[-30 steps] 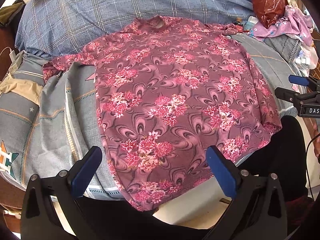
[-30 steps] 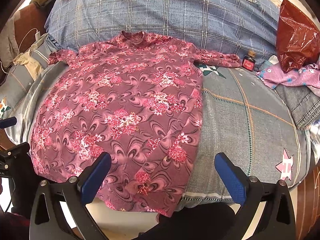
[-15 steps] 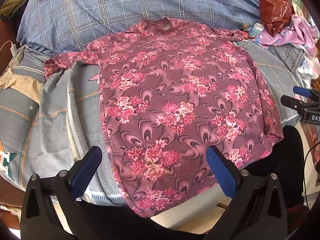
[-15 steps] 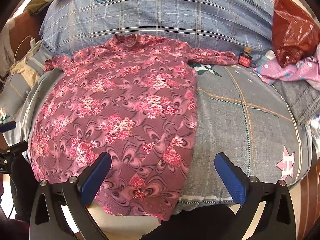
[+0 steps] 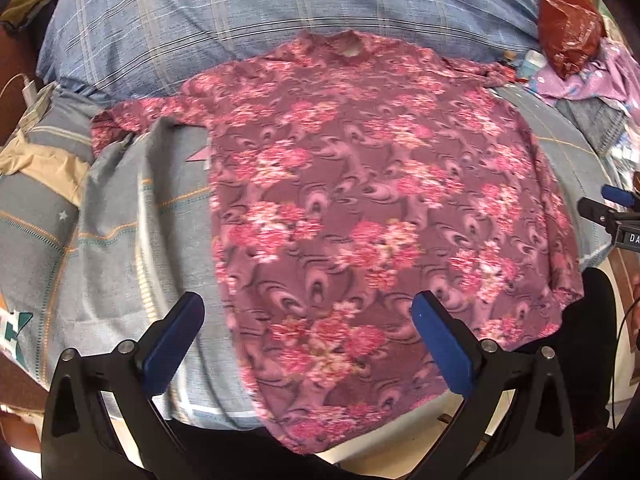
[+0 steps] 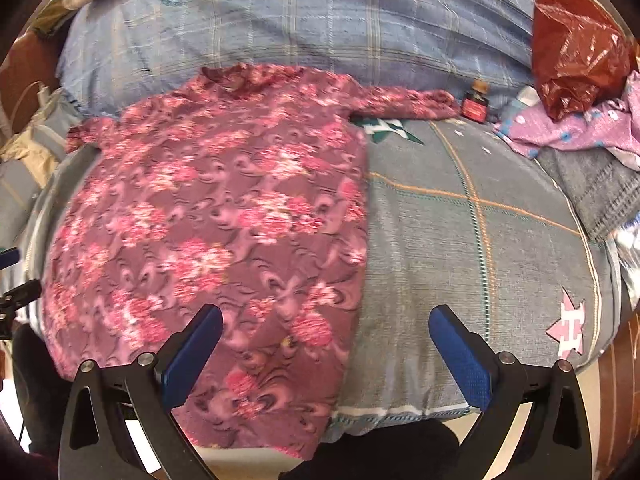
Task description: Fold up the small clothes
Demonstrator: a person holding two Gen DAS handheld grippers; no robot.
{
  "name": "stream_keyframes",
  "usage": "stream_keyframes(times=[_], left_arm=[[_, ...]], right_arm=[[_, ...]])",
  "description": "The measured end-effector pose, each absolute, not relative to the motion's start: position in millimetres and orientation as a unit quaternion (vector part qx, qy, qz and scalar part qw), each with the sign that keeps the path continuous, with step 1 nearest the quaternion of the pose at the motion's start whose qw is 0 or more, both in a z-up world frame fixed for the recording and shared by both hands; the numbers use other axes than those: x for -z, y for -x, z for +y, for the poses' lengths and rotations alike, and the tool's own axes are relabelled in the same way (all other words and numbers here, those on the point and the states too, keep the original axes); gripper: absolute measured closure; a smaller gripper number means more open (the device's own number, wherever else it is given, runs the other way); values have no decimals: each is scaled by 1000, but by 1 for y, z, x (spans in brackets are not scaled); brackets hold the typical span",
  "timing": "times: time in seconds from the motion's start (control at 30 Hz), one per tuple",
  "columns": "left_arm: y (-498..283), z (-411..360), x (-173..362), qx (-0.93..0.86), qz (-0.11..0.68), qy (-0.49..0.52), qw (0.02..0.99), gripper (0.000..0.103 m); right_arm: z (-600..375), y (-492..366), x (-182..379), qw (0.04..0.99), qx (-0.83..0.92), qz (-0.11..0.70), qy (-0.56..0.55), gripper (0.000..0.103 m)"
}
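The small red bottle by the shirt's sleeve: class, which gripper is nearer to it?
Right. The right gripper is at the shirt's right edge, on the small red bottle's side; the left gripper is over the shirt's other side.

- Shirt (image 5: 360,216) lies flat on the bed (image 6: 472,240), hem over the near edge.
- Pillow (image 6: 320,20) behind the shirt.
- Bottle (image 6: 475,106) just beyond the right sleeve.
- Bag (image 6: 576,48) and clothes (image 6: 576,132) at far right.
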State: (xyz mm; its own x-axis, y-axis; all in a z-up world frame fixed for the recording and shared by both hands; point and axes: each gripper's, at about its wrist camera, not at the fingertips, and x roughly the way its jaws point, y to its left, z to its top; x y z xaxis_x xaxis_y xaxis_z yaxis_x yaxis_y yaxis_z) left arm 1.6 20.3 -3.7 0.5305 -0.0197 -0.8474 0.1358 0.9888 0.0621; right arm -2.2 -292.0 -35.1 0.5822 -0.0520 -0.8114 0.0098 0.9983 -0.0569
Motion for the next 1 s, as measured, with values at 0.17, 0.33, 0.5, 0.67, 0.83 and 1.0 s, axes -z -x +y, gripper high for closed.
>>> stream_keyframes(times=[0.17, 0.33, 0.5, 0.67, 0.83, 1.0], left_arm=[[-6, 53, 6, -5, 486, -52, 872, 0], [-10, 88, 11, -62, 500, -31, 863, 0], [-8, 88, 28, -56, 524, -18, 850, 0], [-15, 66, 44, -38, 545, -39, 836, 0], [-17, 56, 44, -31, 545, -52, 836, 0], [-21, 59, 48, -36, 552, -46, 832, 0]], right_arm=[[-308, -2, 43, 885, 27, 465, 4, 1], [-301, 5, 47, 884, -15, 467, 8, 1], [-269, 18, 60, 876, -74, 473, 57, 1], [-246, 15, 87, 863, -70, 489, 104, 13], [-262, 16, 92, 865, -74, 489, 80, 80], [-320, 22, 76, 876, -45, 479, 14, 96]])
